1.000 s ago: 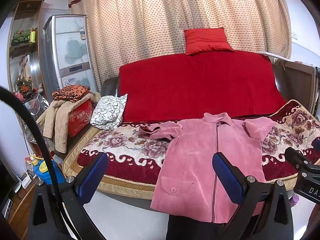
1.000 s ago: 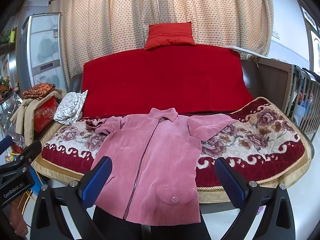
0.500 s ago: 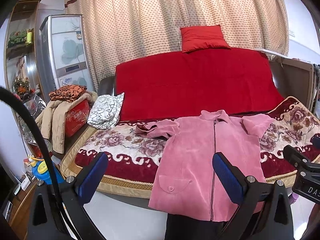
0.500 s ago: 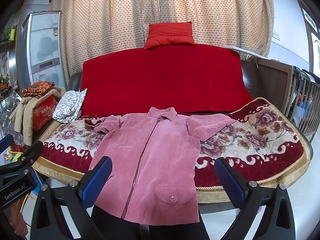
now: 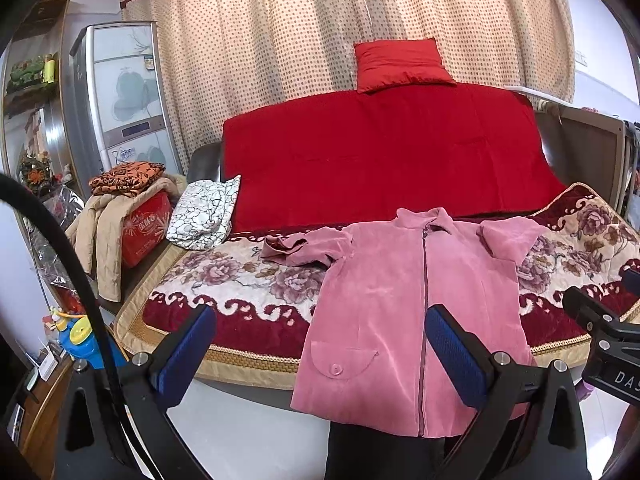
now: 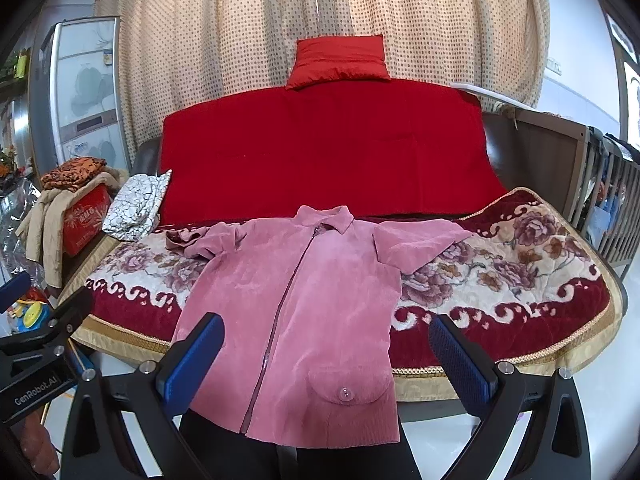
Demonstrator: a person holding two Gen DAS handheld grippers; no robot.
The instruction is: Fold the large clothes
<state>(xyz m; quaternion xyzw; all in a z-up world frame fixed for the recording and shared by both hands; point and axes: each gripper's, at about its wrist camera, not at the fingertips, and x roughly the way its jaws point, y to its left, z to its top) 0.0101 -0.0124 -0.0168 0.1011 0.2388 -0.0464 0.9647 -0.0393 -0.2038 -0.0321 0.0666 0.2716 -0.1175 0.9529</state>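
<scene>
A pink zip-front jacket (image 5: 404,300) (image 6: 304,300) lies spread face up on a floral red-and-cream sofa cover (image 5: 240,276) (image 6: 500,272), its hem hanging over the front edge. Both sleeves are bunched near the shoulders. My left gripper (image 5: 320,344) hovers open in front of the jacket's left half, holding nothing. In front of the hem, my right gripper (image 6: 326,350) is open too and empty. Each gripper's body shows at the edge of the other's view.
A red blanket (image 5: 380,152) drapes the sofa back with a red cushion (image 5: 400,65) on top. A white patterned cloth (image 5: 204,212) lies at the left end. Beside it, a red box (image 5: 146,232) carries a beige coat and orange fabric. A crib (image 6: 600,184) stands right.
Both grippers have drawn back and risen slightly, so the sofa and jacket sit a little lower and farther in view. The jacket has not moved.
</scene>
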